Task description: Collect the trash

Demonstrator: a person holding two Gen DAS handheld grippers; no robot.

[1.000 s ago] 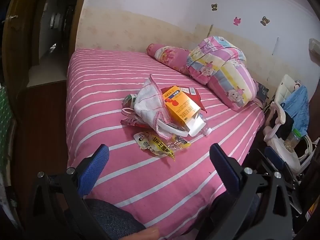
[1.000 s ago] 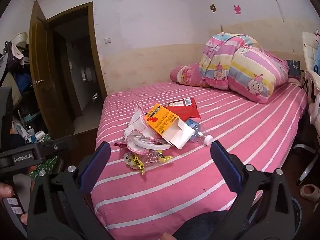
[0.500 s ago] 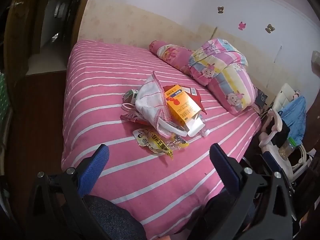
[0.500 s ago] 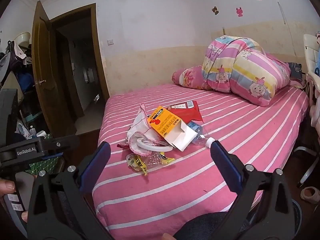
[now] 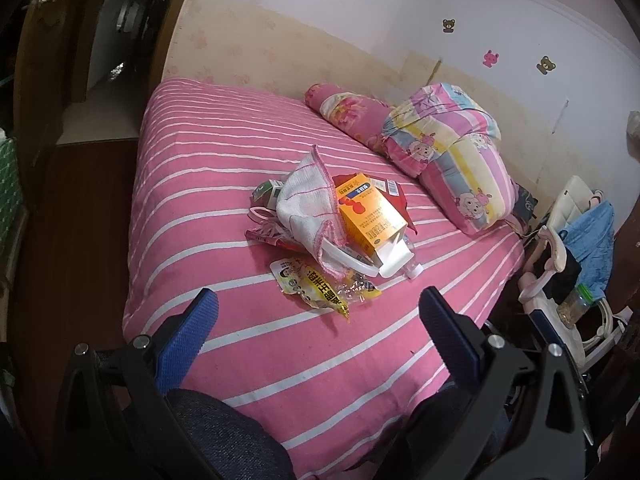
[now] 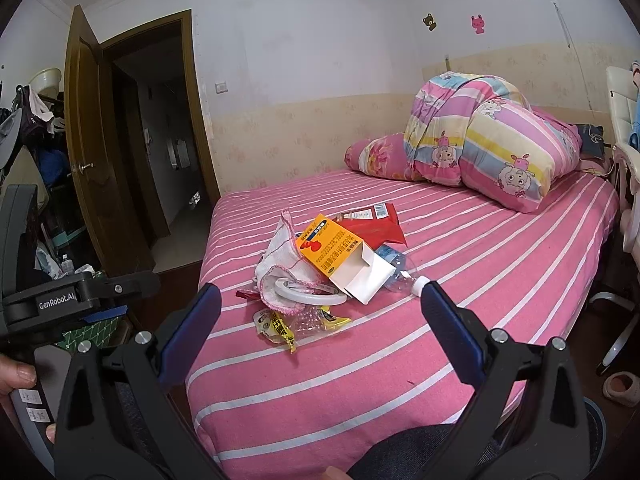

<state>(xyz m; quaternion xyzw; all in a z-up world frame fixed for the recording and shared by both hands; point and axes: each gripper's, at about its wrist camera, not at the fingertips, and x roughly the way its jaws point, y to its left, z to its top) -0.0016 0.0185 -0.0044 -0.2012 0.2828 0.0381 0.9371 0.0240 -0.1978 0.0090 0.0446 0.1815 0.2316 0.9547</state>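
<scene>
Trash heaped mid-bed [image 5: 192, 184] on pink striped sheets: orange carton [image 5: 370, 216] atop a white cloth [image 5: 308, 208], clear bottle [image 6: 400, 270] to its right, yellow wrapper [image 5: 316, 290] nearest. Left gripper [image 5: 316, 316] and right gripper [image 6: 320, 312] poised short of the pile, jaws spread wide, holding nothing. Best begun with the loose near wrapper, pinched flat against the sheet. Folded quilt [image 6: 480, 148] far right, well apart; white tape ring [image 6: 304, 294] tangled under the carton, liable to drag along.
</scene>
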